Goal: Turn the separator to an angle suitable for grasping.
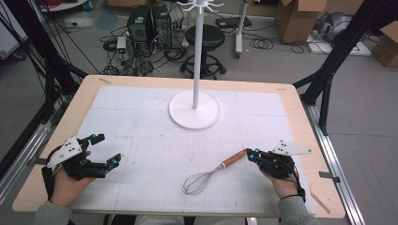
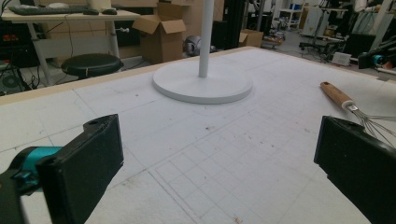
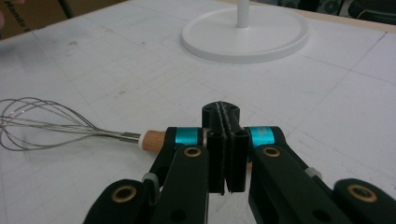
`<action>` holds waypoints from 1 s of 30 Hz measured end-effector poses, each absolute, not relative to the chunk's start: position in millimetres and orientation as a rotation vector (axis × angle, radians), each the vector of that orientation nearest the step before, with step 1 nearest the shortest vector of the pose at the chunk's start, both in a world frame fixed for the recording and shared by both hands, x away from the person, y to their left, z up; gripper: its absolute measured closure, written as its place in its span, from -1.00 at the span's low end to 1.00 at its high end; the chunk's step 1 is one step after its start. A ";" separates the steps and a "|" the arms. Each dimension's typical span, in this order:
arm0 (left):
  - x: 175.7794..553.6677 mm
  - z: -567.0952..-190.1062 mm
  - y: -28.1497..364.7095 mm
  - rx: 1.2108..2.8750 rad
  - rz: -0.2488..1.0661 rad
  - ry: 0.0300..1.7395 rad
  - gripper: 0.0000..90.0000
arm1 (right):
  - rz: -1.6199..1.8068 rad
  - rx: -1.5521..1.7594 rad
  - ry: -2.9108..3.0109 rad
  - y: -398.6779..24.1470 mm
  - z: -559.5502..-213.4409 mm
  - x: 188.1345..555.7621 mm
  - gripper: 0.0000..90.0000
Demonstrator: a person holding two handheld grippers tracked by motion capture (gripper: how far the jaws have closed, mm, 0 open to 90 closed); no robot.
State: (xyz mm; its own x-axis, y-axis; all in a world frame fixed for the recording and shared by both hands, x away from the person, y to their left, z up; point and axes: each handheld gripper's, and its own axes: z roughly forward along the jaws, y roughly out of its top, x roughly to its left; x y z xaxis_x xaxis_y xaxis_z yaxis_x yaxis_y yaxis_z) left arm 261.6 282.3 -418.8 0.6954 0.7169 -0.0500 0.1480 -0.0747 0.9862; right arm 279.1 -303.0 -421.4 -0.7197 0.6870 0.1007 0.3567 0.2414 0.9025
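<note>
Whisk: a metal wire whisk with a brown wooden handle (image 1: 212, 174) is seen lying flat on the white gridded table (image 1: 141, 122), in front of the person's right hand, with its wire end pointing to the person's left.
Right tongs: the black right tongs (image 1: 254, 155) are seen shut tight at the far end of the wooden handle. In the right gripper view the pads (image 3: 226, 149) look pressed flat together, with the handle running behind them.
Grip: it cannot be told for sure whether the handle is pinched or only touched, because the handle end is hidden behind the pads.
Left tongs: the black left tongs (image 1: 106, 151) are held wide open with nothing between them, well apart from the whisk, low over the table on the person's left.
Stand: a tall white pole on a round white base (image 1: 195, 110) is set at the far middle of the table, well apart from the whisk.
Risk one: if only the very tip of the handle is pinched, the whisk could slip out when it is lifted, because the round wood is smooth.
Risk two: the long wire end could sag or swing, because the hold is far from the middle.
Risk three: if the handle was missed, it could be pushed away and rolled across the table.
</note>
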 end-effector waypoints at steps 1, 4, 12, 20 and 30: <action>261.3 -419.0 282.2 1.608 0.543 0.720 -0.96 | 1.462 0.973 2.206 -303.5 -422.0 280.2 1.00; 261.2 -419.3 282.4 1.610 0.543 0.720 -0.96 | 1.431 1.000 2.221 -305.1 -424.0 283.6 1.00; 261.6 -420.6 281.6 1.625 0.538 0.721 -0.96 | 1.321 1.094 2.244 -308.8 -432.0 295.3 1.00; 262.1 -420.9 281.3 1.628 0.537 0.724 -0.96 | 1.261 1.145 2.276 -307.8 -438.4 304.0 1.00; 262.6 -421.4 280.6 1.634 0.533 0.724 -0.96 | 1.204 1.219 2.273 -311.0 -444.1 312.8 1.00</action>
